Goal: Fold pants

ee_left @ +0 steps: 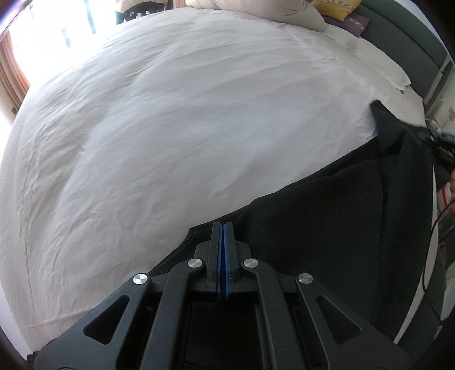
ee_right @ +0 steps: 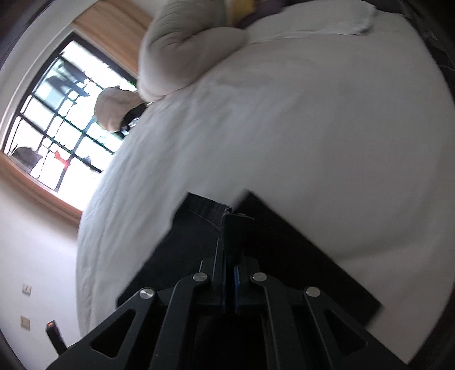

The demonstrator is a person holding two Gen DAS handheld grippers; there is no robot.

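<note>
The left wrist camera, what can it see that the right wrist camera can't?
Only the left wrist view shows the yellow pillow, the dark green headboard and the left gripper, shut at the edge of the black pants. Only the right wrist view shows the barred window, the wall switches and the right gripper, shut on a fold of the pants. Both show the white bed sheet, the bunched duvet and the black pants.

Window (ee_right: 57, 119) glare; right view perhaps motion-blurred
</note>
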